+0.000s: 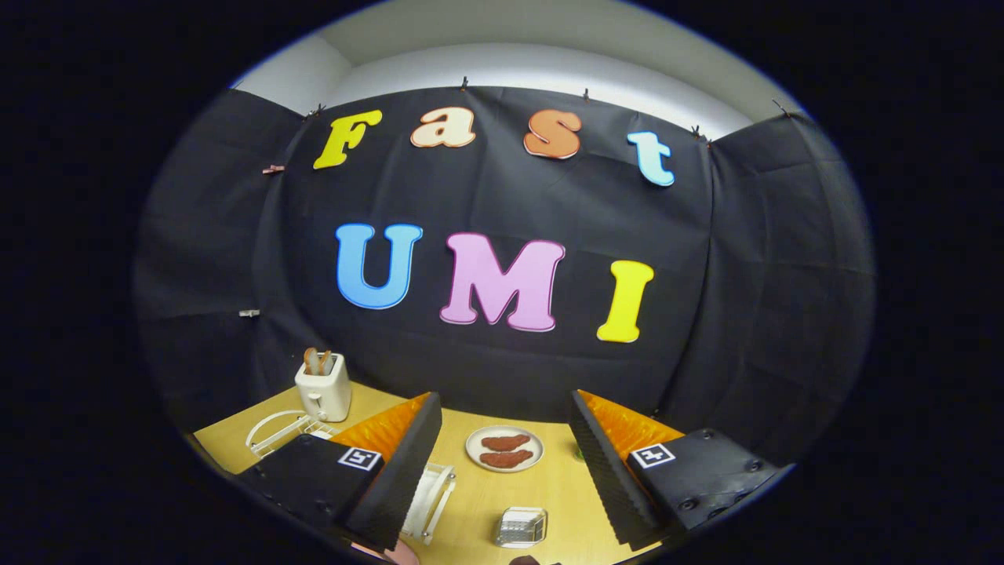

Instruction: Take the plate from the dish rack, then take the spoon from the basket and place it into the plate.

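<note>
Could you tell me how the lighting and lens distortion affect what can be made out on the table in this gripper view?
Gripper view: fisheye bends the table edge and cloth wall into curves; light is bright on the upper wall, dim below; the plate, toaster and small basket stay legible; the open fingers hold nothing and look sharp; the white rack is small and thin.

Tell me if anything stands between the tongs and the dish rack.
Nothing visible does. The open tongs hang above the table. The white dish rack lies partly behind the left finger, beside the toaster. The plate holding two brown pieces lies beyond the fingers, clear of that line.
</note>
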Available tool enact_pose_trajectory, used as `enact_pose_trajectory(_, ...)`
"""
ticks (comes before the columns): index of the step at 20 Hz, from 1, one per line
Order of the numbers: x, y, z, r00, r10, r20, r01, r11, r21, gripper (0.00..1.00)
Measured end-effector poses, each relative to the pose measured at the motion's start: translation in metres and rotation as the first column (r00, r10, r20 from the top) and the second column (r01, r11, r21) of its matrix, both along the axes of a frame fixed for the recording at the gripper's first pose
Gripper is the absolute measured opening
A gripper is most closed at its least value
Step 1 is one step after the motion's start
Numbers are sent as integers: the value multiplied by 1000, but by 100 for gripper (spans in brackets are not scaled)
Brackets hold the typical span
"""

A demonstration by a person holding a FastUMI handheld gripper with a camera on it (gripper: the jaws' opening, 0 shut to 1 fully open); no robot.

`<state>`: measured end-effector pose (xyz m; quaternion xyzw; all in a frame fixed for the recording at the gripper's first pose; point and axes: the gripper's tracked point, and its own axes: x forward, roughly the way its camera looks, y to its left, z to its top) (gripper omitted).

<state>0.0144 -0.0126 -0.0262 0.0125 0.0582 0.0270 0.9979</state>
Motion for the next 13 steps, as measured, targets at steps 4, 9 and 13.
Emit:
enact_pose_trajectory(4, -1, -12, 13, 999, -22, 26, 23, 999, -33, 98)
enact_pose_trajectory(9, 0, -5, 9, 1000, -11, 12, 11, 999, -42, 98)
enact_pose_trajectory(13, 1, 1, 2, 1000, -2, -16, 2, 1000, -31, 98)
